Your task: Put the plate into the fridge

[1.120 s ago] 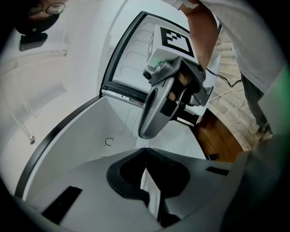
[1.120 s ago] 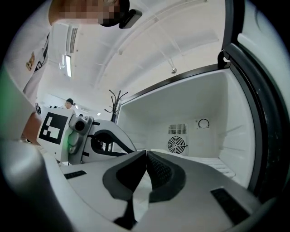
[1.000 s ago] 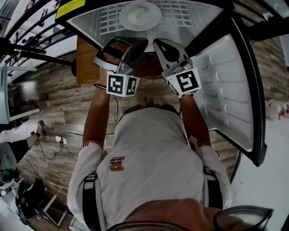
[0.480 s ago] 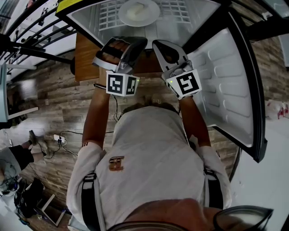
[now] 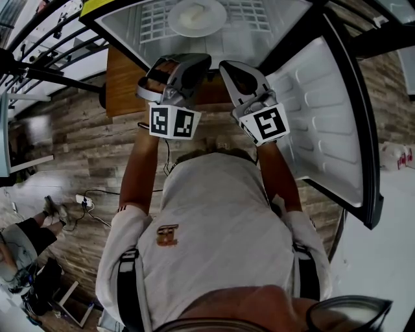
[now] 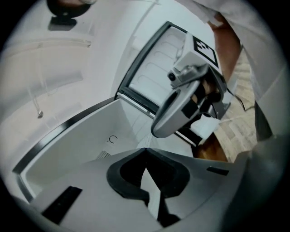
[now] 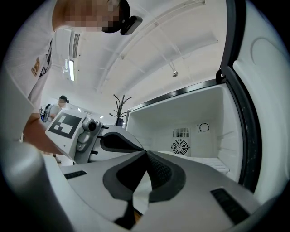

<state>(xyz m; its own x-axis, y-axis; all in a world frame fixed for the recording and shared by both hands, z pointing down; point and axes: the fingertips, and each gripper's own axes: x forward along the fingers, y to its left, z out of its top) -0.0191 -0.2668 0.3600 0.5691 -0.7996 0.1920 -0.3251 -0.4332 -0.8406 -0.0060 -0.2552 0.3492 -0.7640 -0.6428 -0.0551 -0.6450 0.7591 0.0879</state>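
The left tongs (image 5: pixel 198 65) are hanging just outside the open fridge (image 5: pixel 130 29), their jaws pressed fully together with nothing between them, and the left gripper view is showing only the bare white interior beyond the tips. Further in, the white plate (image 5: pixel 196 16) is sitting flat on the wire shelf (image 5: pixel 259 10), well apart from both tools and touched by neither. Beside the left one, the right tongs (image 5: pixel 230 70) are likewise closing on nothing, jaws meeting at the tip and pointing into the cavity toward the rear fan grille (image 7: pixel 180 146). To the right, the fridge door (image 5: pixel 324 117) is standing wide open. Over the last second the plate has been drifting toward the top edge of the head view while both tools are keeping their place before the person's chest, so the gap between them and the shelf is growing slightly; the person appears to be backing off. That is suggesting the placing itself is finished, with at most the door remaining to be swung shut
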